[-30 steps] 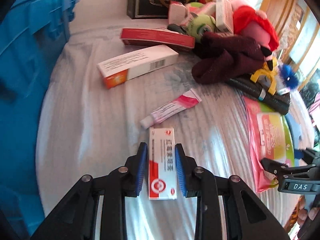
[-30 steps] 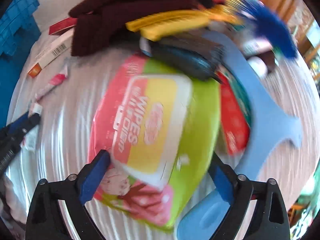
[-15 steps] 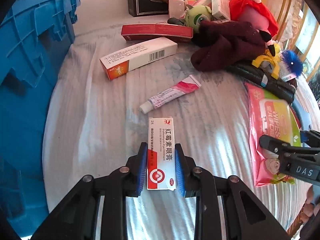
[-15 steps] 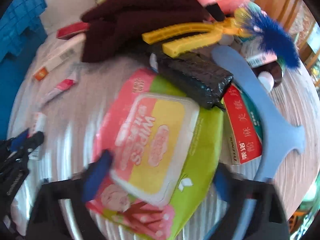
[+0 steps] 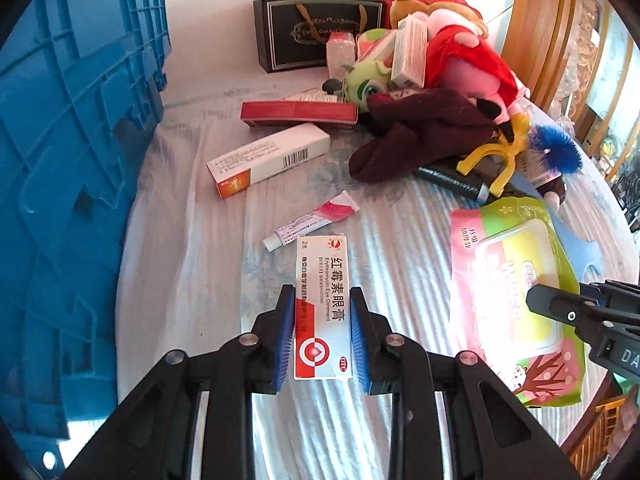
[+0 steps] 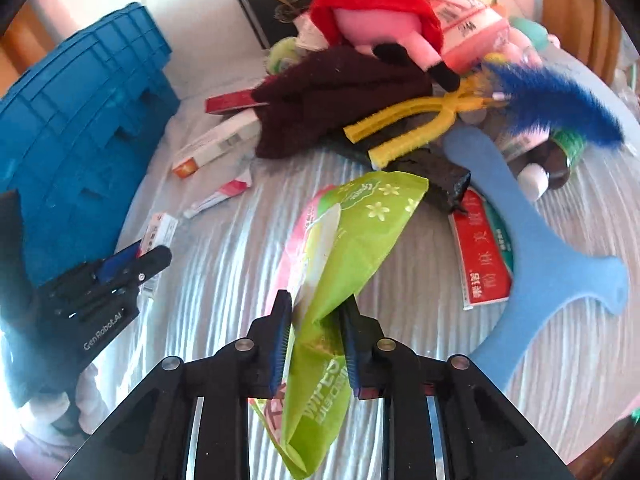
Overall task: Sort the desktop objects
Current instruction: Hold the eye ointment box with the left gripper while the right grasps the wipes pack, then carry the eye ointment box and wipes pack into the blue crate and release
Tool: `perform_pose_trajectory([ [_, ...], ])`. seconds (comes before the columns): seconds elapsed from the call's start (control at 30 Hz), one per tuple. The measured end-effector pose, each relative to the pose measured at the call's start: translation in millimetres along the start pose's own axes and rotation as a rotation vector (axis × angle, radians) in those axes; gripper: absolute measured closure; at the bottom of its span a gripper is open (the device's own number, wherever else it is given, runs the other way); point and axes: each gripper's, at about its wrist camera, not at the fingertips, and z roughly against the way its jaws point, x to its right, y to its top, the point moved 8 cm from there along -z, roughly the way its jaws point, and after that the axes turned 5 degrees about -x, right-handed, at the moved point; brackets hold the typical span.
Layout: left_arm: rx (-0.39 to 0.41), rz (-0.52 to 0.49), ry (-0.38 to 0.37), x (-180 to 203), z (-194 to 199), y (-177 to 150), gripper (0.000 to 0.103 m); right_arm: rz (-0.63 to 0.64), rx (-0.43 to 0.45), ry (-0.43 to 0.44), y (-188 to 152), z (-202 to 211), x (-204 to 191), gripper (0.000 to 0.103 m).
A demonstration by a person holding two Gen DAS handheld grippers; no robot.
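My left gripper (image 5: pixel 322 300) is shut on a red and white ointment box (image 5: pixel 320 264), held a little above the striped cloth. The box sticks out forward past the blue pads. In the right wrist view my right gripper (image 6: pixel 316 304) has its jaws closing on a pink and green wipes pack (image 6: pixel 360 232). The pads press into the pack, which is folded and raised on edge. From the left wrist view the wipes pack (image 5: pixel 516 280) shows at the right, with the right gripper (image 5: pixel 560 308) over its near end.
A big blue crate (image 5: pixel 72 160) fills the left side. Behind lie a white-orange box (image 5: pixel 268 160), a pink tube (image 5: pixel 312 224), a red box (image 5: pixel 300 114), a maroon cloth (image 5: pixel 420 140), plush toys (image 5: pixel 460 60) and a black gift bag (image 5: pixel 316 32). A blue flat piece (image 6: pixel 520 240) lies right.
The right jaws have gone from wide around the flat wipes pack to pinching it, and the pack has folded and come up. The left gripper has risen with the ointment box.
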Motion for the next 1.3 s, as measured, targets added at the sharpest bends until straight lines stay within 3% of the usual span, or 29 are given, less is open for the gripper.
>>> perform_pose_trajectory([
  [0.03, 0.012, 0.004, 0.001, 1, 6, 2, 0.077, 0.013, 0.016, 0.002, 8, 0, -15, 0.081],
  [0.27, 0.146, 0.011, 0.032, 13, 69, 30, 0.077, 0.112, 0.157, 0.024, 20, 95, -21, 0.081],
  [0.67, 0.526, 0.05, 0.192, -3, 240, 99, 0.077, 0.365, 0.528, 0.132, 93, 242, -119, 0.081],
  [0.8, 0.622, 0.095, 0.278, -43, 291, 109, 0.077, 0.441, 0.61, 0.18, 110, 276, -171, 0.081],
  [0.9, 0.651, 0.14, 0.36, -89, 319, 106, 0.077, 0.5, 0.639, 0.223, 119, 283, -220, 0.081],
  [1.1, 0.604, 0.226, 0.471, -196, 335, 85, 0.077, 0.595, 0.648, 0.273, 120, 266, -326, 0.081],
  [1.3, 0.534, 0.266, 0.502, -287, 321, 65, 0.077, 0.641, 0.61, 0.213, 111, 222, -409, 0.081],
])
